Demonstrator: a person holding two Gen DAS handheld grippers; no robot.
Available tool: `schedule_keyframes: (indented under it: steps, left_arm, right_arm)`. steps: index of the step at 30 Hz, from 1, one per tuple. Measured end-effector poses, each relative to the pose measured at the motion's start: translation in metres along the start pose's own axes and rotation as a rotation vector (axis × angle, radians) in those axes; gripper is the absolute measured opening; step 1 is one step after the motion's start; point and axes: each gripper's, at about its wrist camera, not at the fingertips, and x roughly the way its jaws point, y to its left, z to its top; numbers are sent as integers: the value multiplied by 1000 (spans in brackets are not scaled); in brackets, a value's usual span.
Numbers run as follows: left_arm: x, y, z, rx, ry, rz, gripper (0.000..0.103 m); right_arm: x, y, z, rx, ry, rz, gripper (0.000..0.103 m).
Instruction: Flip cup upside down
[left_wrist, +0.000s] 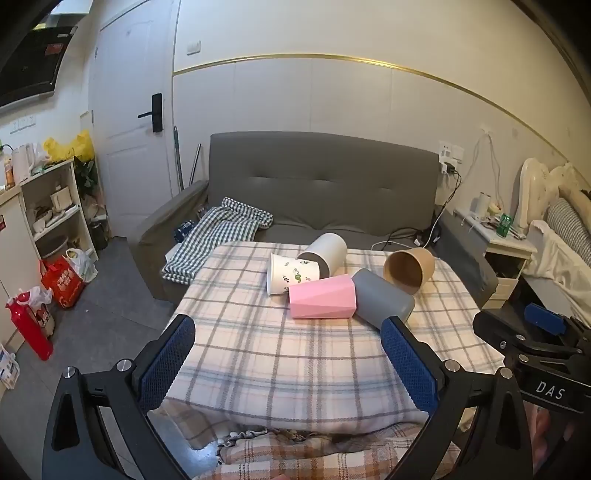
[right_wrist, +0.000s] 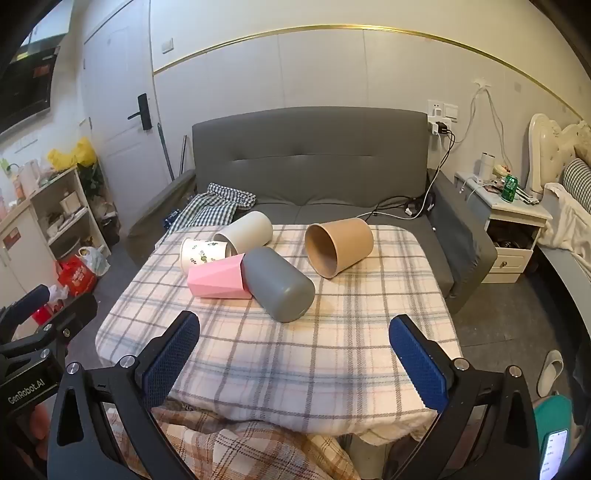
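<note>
Five cups lie on their sides on the plaid-covered surface (right_wrist: 280, 369): a pink cup (right_wrist: 218, 279) touching a grey cup (right_wrist: 277, 283), a leaf-print cup (right_wrist: 201, 253) and a white cup (right_wrist: 246, 232) behind them, and a brown paper cup (right_wrist: 338, 245) apart to the right. Only the right wrist view shows the brown cup's mouth (right_wrist: 320, 254) turned left and a slipper (right_wrist: 550, 371) on the floor. Both the left tongs (left_wrist: 288, 363) and right tongs (right_wrist: 295, 363) are spread wide, holding nothing, short of the cups.

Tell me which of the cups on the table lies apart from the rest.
The brown cup. It lies alone on its side toward the right, while the grey, pink, white and leaf-print cups are bunched together.
</note>
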Motion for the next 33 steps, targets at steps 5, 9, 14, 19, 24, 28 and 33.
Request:
schedule_keyframes:
  steps: [5, 9, 14, 19, 24, 28, 33]
  left_arm:
    - [-2, -1, 0, 3, 0, -1, 103]
    - [-1, 2, 0, 4, 1, -9, 103]
    - [1, 1, 2, 9, 7, -5, 103]
    - [2, 1, 0, 9, 11, -6, 103]
    - [3, 0, -2, 9, 14, -7, 103]
    - [3, 0, -2, 8, 14, -7, 103]
    - [3, 0, -2, 8, 15, -9, 103]
  right_arm:
    - [0, 0, 0, 0, 2, -1, 103]
    - [1, 0, 0, 1, 5, 0, 103]
    - [1, 0, 0, 2, 7, 2, 103]
    - [1, 0, 0, 1, 7, 1, 103]
    - [0, 0, 1, 0, 8, -1, 103]
    - [0, 0, -1, 1, 11, 0, 103]
    - [1, 2, -2, 0, 10, 0, 103]
